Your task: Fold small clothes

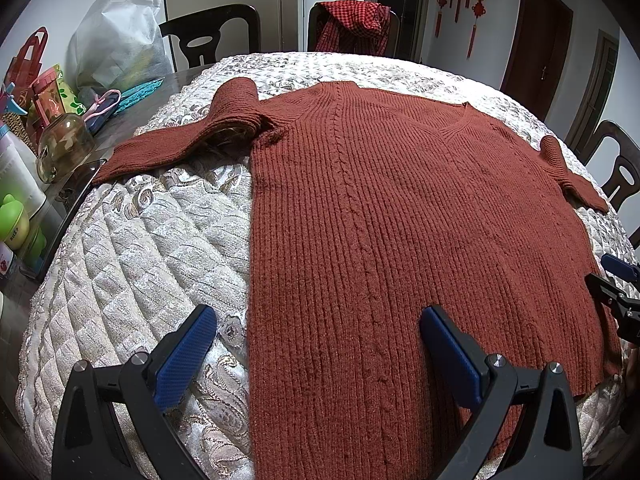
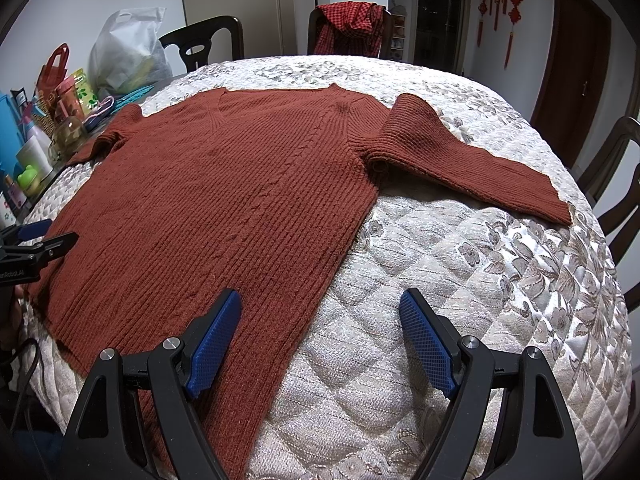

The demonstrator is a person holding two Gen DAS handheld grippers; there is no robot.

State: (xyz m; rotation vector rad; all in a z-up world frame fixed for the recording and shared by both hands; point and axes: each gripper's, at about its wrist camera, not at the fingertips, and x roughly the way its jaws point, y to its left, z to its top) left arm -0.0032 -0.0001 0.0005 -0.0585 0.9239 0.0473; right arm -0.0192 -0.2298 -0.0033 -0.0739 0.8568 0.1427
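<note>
A rust-red knitted sweater (image 1: 400, 208) lies flat, front up, on a quilted cover, neck away from me; it also shows in the right wrist view (image 2: 208, 208). Its left sleeve (image 1: 188, 136) and right sleeve (image 2: 472, 160) stretch out sideways. My left gripper (image 1: 320, 328) is open and empty, hovering over the sweater's lower left edge. My right gripper (image 2: 320, 312) is open and empty over the lower right edge. Each gripper shows at the other view's edge: the right one (image 1: 612, 280), the left one (image 2: 36, 240).
The quilted beige cover (image 1: 132, 248) spans the round table. At the left edge stand a glass jar (image 1: 64, 144), bottles, bags and a white plastic bag (image 1: 120, 44). Dark chairs ring the table; one holds a red checked garment (image 1: 352, 24).
</note>
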